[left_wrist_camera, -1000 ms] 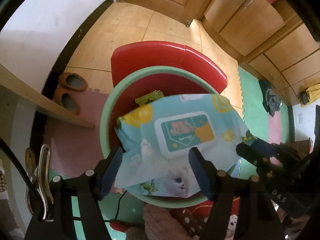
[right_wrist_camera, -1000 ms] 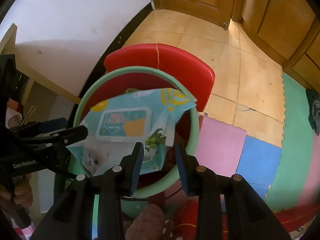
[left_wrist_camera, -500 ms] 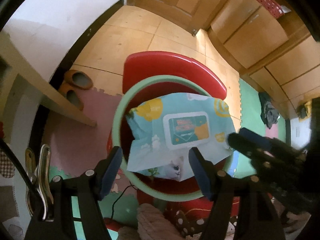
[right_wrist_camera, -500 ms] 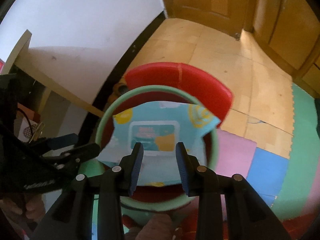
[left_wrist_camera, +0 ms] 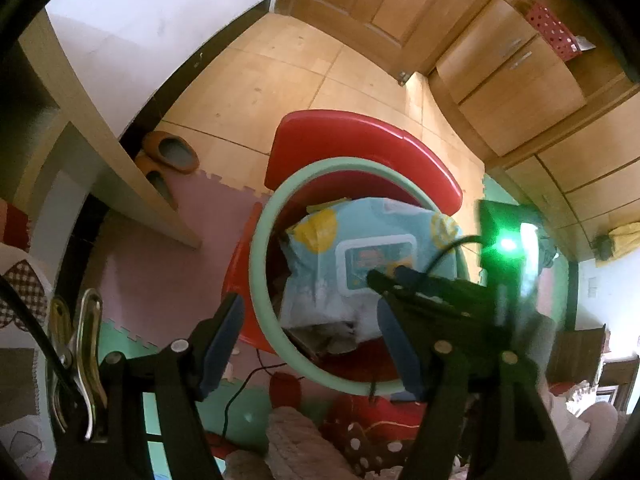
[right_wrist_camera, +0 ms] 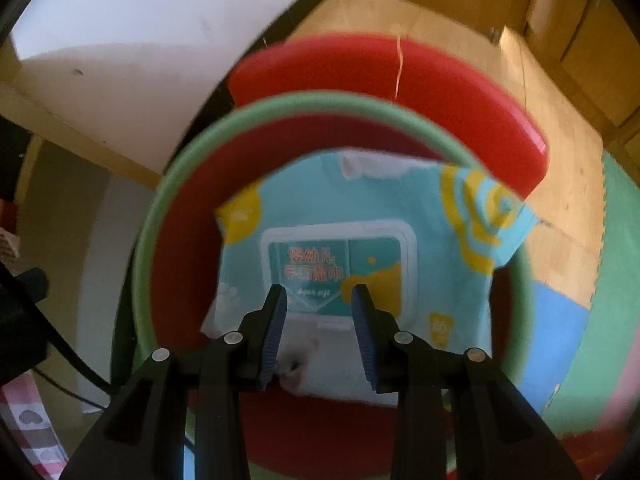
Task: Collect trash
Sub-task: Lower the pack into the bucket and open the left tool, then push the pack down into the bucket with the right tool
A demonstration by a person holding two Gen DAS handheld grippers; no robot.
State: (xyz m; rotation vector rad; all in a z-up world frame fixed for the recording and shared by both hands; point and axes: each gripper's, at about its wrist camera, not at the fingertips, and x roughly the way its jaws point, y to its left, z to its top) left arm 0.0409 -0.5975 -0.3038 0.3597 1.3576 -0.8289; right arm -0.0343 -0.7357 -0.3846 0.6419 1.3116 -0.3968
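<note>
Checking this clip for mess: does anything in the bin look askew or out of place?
Yes. The blue wipes pack is not fully down in the red bin: it lies flat across the opening, one corner poking over the green rim. Both grippers are open, apart from it.

Blue wet-wipe pack (right_wrist_camera: pixel 360 248) lying label-up inside green-rimmed red bin (right_wrist_camera: pixel 168 208).

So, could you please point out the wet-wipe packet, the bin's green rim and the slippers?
wet-wipe packet (right_wrist_camera: pixel 340 268): right wrist view, on its flap label.
green rim (left_wrist_camera: pixel 260 240): left wrist view, on the ring's left arc.
slippers (left_wrist_camera: pixel 172 151): left wrist view, on the upper slipper's opening.
</note>
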